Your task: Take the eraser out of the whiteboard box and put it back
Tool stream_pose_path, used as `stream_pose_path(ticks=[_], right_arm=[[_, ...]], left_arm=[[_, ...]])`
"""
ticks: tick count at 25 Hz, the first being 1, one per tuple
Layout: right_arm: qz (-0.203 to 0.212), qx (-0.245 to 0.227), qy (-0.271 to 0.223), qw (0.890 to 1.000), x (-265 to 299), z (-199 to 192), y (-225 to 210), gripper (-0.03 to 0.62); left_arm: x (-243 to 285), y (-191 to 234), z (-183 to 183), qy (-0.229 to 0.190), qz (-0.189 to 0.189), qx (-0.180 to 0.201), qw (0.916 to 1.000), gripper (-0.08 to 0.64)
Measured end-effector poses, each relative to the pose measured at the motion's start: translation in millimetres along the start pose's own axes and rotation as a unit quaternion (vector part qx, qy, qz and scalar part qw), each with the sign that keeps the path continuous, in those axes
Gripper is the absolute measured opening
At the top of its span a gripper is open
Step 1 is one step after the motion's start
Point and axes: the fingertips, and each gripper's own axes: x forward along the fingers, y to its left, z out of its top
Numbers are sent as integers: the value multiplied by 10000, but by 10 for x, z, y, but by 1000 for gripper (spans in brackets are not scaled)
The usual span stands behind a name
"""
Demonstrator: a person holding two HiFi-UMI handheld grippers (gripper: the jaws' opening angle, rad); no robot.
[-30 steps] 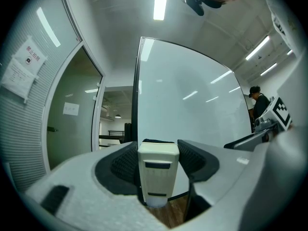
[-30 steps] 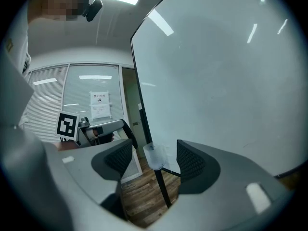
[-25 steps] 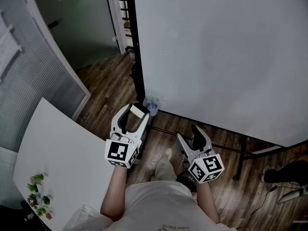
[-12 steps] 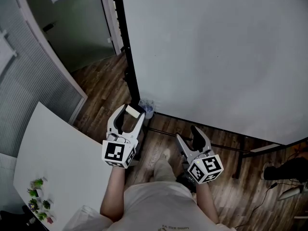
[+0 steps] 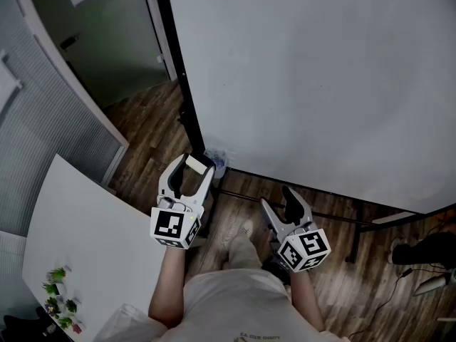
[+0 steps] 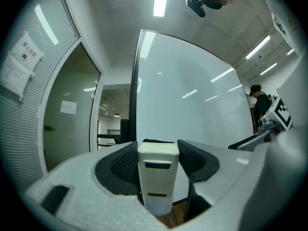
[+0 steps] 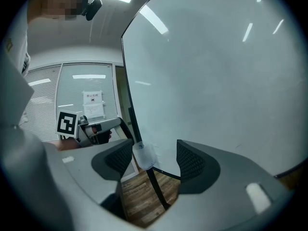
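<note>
My left gripper is shut on a cream-white eraser, held level just short of the whiteboard's lower left corner. In the left gripper view the eraser stands upright between the dark pads, its black felt at the top. The small clear whiteboard box hangs at the board's corner, just beyond the left jaw tips; it also shows in the right gripper view as a clear box on the black frame. My right gripper is open and holds nothing, lower and to the right, with nothing between its jaws.
The large whiteboard fills the upper right on a black stand with floor rails. A white table with small plants lies at the left. A glass partition and door stand behind. A dark object lies on the wooden floor at right.
The head view has shifted a little, so the whiteboard edge sits further left. Both grippers keep their places, and the eraser stays in the left jaws.
</note>
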Motion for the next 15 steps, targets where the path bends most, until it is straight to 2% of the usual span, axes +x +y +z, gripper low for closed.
stream_pose_path(ticks=[15], right_arm=[[-96, 97, 84, 9999, 83, -54, -148, 290]], left_arm=[[198, -24, -67, 97, -156, -18, 9998, 258]])
